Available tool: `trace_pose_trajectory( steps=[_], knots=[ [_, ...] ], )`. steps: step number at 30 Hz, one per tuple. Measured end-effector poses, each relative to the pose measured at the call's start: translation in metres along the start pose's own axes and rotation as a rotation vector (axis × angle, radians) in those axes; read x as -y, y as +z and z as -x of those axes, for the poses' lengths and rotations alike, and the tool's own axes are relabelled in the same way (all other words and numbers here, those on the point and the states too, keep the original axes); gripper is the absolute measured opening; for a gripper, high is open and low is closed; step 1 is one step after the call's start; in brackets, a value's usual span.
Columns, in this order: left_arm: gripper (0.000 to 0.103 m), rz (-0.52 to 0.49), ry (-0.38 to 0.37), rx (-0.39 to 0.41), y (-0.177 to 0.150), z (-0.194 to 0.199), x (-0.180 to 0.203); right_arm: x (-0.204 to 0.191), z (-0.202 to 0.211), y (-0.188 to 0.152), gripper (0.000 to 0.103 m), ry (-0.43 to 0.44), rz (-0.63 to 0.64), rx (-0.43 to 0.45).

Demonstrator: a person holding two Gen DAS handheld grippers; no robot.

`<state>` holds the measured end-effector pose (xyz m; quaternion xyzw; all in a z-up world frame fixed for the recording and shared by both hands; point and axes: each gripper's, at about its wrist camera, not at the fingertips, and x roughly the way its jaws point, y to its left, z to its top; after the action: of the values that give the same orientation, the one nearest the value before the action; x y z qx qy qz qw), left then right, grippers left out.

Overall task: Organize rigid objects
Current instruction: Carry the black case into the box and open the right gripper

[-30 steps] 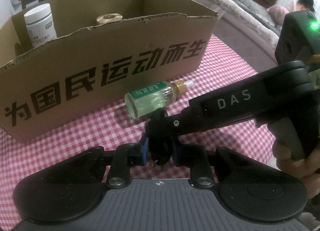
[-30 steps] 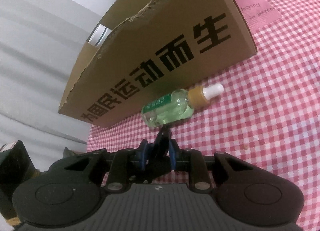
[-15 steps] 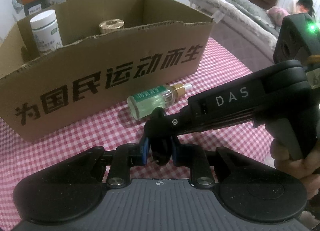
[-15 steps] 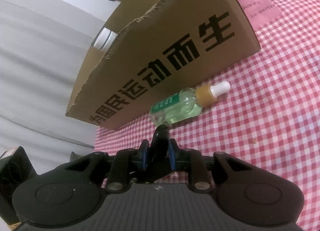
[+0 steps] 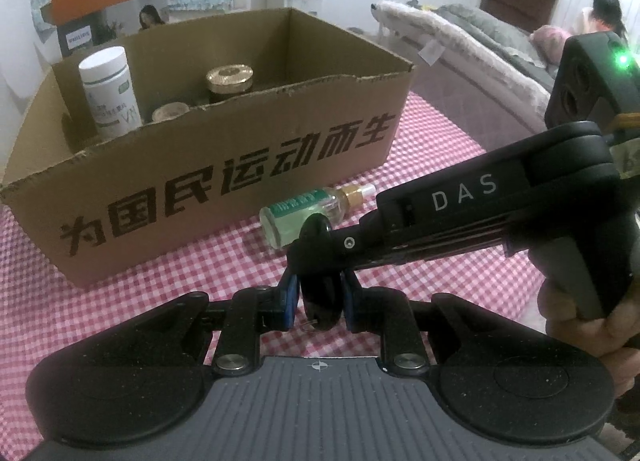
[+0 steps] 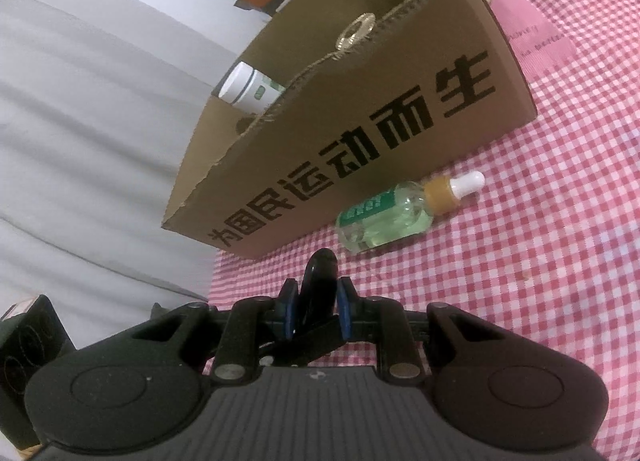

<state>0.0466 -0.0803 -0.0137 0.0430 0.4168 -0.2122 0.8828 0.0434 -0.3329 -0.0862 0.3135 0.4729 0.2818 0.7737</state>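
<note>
Cardboard makes up the box (image 5: 224,165) that fills the upper left of the left wrist view, and three things already stand inside it: a white jar (image 5: 110,91), a gold-lidded jar (image 5: 230,79) and a smaller gold lid (image 5: 170,113) low behind the front wall. One thing is left out: the green dropper bottle (image 6: 386,217), lying on its side on the checked bench (image 6: 520,281), just beside the box's printed wall at frame centre. Left tool (image 5: 318,299) and right tool (image 6: 316,315) both have their fingers together, holding nothing; the dark shape between each pair seems to be the other tool's tip, though the view there is crowded. By my reading, most of the tidying is done and the bottle remains.
</note>
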Motion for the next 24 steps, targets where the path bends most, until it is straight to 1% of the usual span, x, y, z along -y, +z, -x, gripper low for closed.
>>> trace_pose_trajectory(
  steps=[19, 24],
  knots=[
    [0.021, -0.019, 0.015, 0.07, -0.001, 0.024, 0.004, -0.02, 0.02, -0.005, 0.023, 0.028, 0.043, 0.043],
    [0.021, -0.036, 0.018, 0.116, 0.009, 0.034, 0.005, -0.028, 0.028, -0.003, 0.023, 0.032, 0.06, 0.065]
  ],
)
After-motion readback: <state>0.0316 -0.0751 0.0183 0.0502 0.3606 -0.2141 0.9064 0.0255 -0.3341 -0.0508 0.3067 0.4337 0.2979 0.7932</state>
